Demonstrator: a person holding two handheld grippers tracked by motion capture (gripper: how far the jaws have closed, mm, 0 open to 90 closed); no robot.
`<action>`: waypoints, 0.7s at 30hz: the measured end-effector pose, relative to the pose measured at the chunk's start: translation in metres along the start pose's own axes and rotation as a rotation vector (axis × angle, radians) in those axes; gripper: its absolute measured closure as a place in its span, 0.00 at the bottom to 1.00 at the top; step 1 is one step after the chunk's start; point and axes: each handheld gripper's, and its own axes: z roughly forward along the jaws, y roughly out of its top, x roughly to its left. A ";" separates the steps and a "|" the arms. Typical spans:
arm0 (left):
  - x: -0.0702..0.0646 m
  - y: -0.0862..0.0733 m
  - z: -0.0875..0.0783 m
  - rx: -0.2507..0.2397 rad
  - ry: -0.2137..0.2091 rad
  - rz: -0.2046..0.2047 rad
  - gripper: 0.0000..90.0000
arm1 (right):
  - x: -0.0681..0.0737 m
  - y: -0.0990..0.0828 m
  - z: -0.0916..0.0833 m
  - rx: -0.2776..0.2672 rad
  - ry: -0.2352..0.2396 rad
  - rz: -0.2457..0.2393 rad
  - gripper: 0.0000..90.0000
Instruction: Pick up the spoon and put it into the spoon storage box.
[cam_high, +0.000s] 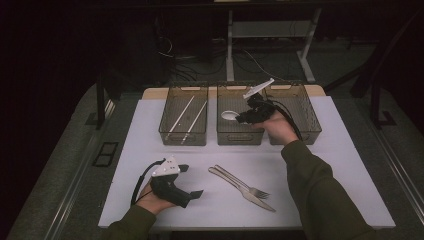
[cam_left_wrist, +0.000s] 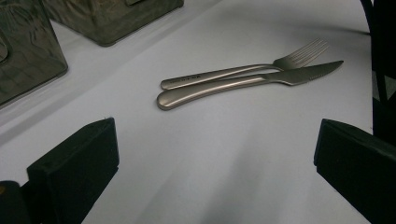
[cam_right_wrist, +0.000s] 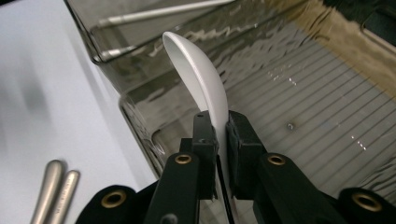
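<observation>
My right gripper (cam_high: 245, 117) is shut on a white spoon (cam_right_wrist: 198, 74) and holds it over the middle smoky bin (cam_high: 240, 136); the spoon's bowl (cam_high: 230, 115) points left above that bin. The right gripper (cam_right_wrist: 222, 140) pinches the spoon by its handle, bowl turned on edge. A steel fork (cam_left_wrist: 243, 70) and knife (cam_left_wrist: 252, 83) lie side by side on the white table top; they also show at the front centre, fork (cam_high: 247, 186) and knife (cam_high: 240, 189). My left gripper (cam_high: 192, 181) rests low at the front left, open (cam_left_wrist: 215, 154), facing the cutlery from a short distance.
Three smoky plastic bins stand in a row at the back of the white mat. The left bin (cam_high: 184, 135) holds two white chopsticks (cam_high: 187, 117). The right bin (cam_high: 300, 135) sits partly behind my right hand. Dark floor and table legs lie beyond.
</observation>
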 end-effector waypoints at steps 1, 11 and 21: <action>0.000 0.000 0.000 0.000 0.000 0.000 0.00 | 0.000 -0.001 0.003 0.003 0.003 0.001 0.92; 0.000 0.000 0.000 0.003 -0.001 0.003 0.00 | -0.002 -0.006 0.022 0.071 0.008 0.011 0.92; 0.000 0.000 0.000 0.004 -0.002 0.004 0.00 | -0.003 -0.007 0.019 0.044 0.032 0.032 0.75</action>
